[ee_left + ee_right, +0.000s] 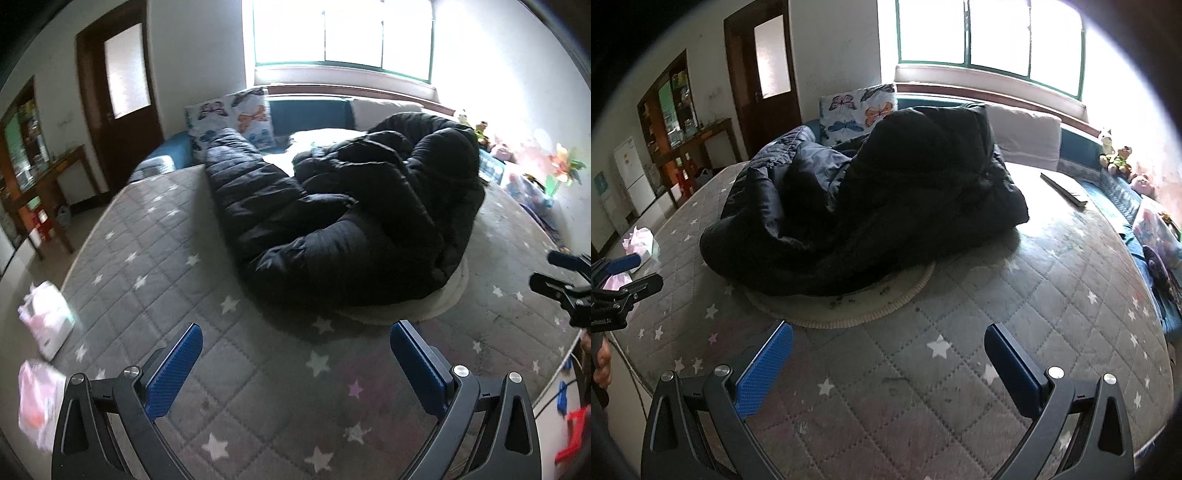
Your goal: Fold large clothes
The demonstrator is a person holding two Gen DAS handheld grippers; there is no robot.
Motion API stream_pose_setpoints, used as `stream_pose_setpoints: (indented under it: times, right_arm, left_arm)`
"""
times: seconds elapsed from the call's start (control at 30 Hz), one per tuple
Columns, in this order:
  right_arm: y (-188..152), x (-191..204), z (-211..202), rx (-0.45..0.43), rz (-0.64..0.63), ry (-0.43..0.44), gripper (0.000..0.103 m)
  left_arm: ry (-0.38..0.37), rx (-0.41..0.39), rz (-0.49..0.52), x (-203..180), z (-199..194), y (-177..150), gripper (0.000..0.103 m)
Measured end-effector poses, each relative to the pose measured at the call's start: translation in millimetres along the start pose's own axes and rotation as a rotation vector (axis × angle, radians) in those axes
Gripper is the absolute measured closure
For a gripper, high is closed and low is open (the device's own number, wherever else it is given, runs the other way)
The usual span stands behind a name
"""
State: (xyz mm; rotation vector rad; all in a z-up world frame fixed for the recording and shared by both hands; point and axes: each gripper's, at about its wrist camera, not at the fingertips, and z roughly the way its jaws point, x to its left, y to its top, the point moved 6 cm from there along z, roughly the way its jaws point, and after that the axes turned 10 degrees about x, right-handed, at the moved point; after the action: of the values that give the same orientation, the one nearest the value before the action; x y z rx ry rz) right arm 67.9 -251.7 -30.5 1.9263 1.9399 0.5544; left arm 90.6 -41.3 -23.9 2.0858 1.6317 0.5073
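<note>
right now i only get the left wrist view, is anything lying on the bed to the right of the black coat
Observer: Yes. The right wrist view shows a flat dark bar-shaped object on the mattress, clear of the black coat. I cannot tell what it is.
Operator: is my right hand-held gripper holding any fabric
Observer: No. The right hand-held gripper is open and empty above bare mattress, short of the coat.
Operator: what's under the coat's near edge
Observer: A round pale mat. On that side, dark specks are scattered across the part showing.
</note>
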Motion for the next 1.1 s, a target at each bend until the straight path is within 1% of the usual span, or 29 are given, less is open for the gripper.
stream_pose_setpoints:
  times: [0.07,0.13,0.2,0.3,0.4,0.5,0.6,0.7,0.77,0.83,0.87,0.9,0.93,0.97,1.0,1.03,1.07,1.1]
  right_arm:
    - [6.9,-1.0,1.8,0.012,-0.018,0.026,0.000]
    - [16.1,-3.8,3.4,0.027,-0.024,0.066,0.000]
    - [27.9,-7.8,3.9,0.032,-0.032,0.085,0.000]
    - [49.4,-17.7,5.7,0.033,-0.040,0.085,0.000]
    - [73.8,-30.0,11.0,0.031,-0.032,0.077,0.000]
    - [104.4,-48.7,17.0,0.029,0.010,0.070,0.000]
    - [137.3,-58.7,22.0,0.022,0.051,0.091,0.000]
    - [167.4,-66.6,29.7,0.028,0.102,0.126,0.000]
    - [186.5,-73.4,40.7,0.043,0.163,0.144,0.000]
    - [197.5,-79.9,55.7,0.063,0.218,0.128,0.000]
    - [197.8,-82.9,62.4,0.074,0.230,0.103,0.000]
    - [197.2,-86.0,70.9,0.094,0.239,0.067,0.000]
    - [194.2,-88.7,76.9,0.119,0.247,0.053,0.001]
    - [188.8,-90.1,85.1,0.152,0.254,0.066,0.012]
    - [184.1,-90.8,89.1,0.172,0.259,0.090,0.027]
    - [175.0,-90.2,91.6,0.193,0.257,0.116,0.033]
    - [170.2,-91.1,89.3,0.200,0.246,0.116,0.045]
    - [167.1,-92.3,85.2,0.201,0.233,0.111,0.062]
  left_arm:
    - [-0.009,0.001,0.018,-0.8,4.4,8.9,0.000]
    - [-0.034,0.004,0.038,-1.6,10.7,19.8,0.000]
    - [-0.052,0.002,0.059,-2.5,16.0,28.6,0.000]
    - [-0.047,-0.007,0.102,-4.0,27.2,42.4,0.000]
    - [-0.048,-0.009,0.178,-12.6,40.2,54.8,0.000]
    - [-0.087,0.000,0.250,-26.7,54.2,62.3,0.001]
    - [-0.119,0.004,0.309,-42.5,66.2,69.3,0.002]
    - [-0.122,-0.007,0.368,-56.7,77.4,76.2,0.002]
    - [-0.114,-0.001,0.389,-61.9,84.8,81.0,0.003]
    - [-0.134,-0.002,0.402,-65.8,89.4,86.2,0.006]
    - [-0.148,0.000,0.406,-67.4,91.7,88.6,0.010]
    - [-0.166,0.001,0.409,-68.9,93.6,90.5,0.016]
    - [-0.184,0.002,0.411,-69.1,93.7,90.1,0.020]
    - [-0.208,0.001,0.417,-70.5,93.3,89.0,0.028]
    - [-0.221,0.000,0.422,-71.9,93.2,87.8,0.033]
    - [-0.227,0.000,0.425,-71.8,91.7,85.8,0.035]
    - [-0.240,-0.002,0.430,-72.0,89.9,81.9,0.041]
    - [-0.254,0.000,0.434,-73.3,89.1,78.8,0.047]
